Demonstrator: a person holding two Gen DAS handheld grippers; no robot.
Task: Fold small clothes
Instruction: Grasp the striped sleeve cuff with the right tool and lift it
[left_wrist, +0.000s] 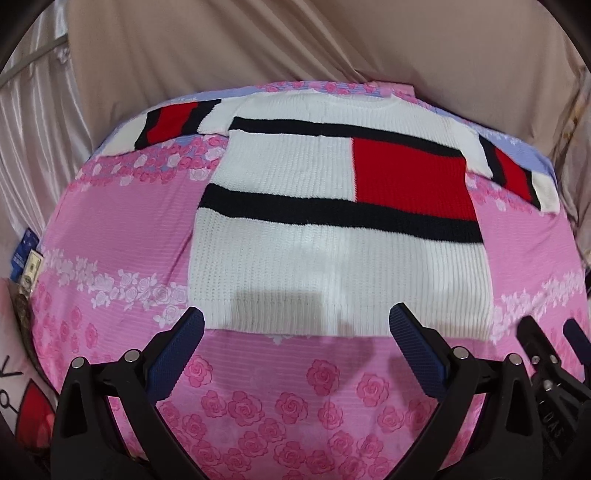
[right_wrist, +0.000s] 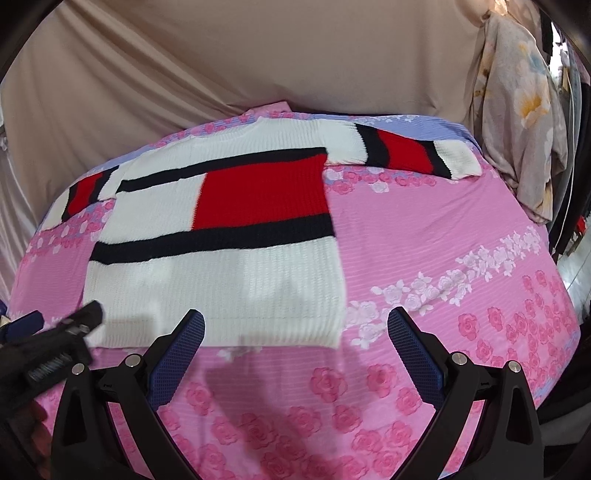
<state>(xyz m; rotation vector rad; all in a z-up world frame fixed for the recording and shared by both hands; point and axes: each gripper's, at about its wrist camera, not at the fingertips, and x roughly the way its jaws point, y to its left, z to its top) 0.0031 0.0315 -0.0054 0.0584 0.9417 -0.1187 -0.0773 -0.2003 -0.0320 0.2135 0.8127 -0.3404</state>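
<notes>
A small white knit sweater (left_wrist: 295, 177) (right_wrist: 207, 273) with black stripes and a red block lies flat on the pink rose-print bedspread (left_wrist: 110, 229) (right_wrist: 424, 236), both sleeves spread out to the sides. My left gripper (left_wrist: 295, 332) is open, its blue-padded fingers just short of the sweater's hem, nothing between them. My right gripper (right_wrist: 295, 332) is also open, hovering near the hem's right corner, empty. Each gripper shows at the edge of the other's view: the right one at the left wrist view's lower right, the left one at the right wrist view's lower left.
A beige sheet (left_wrist: 258, 44) hangs behind the bed. A floral cloth (right_wrist: 521, 122) hangs at the right edge of the bed. Printed packets and a cushion (left_wrist: 26, 266) sit at the bed's left side. Bare bedspread lies right of the sweater.
</notes>
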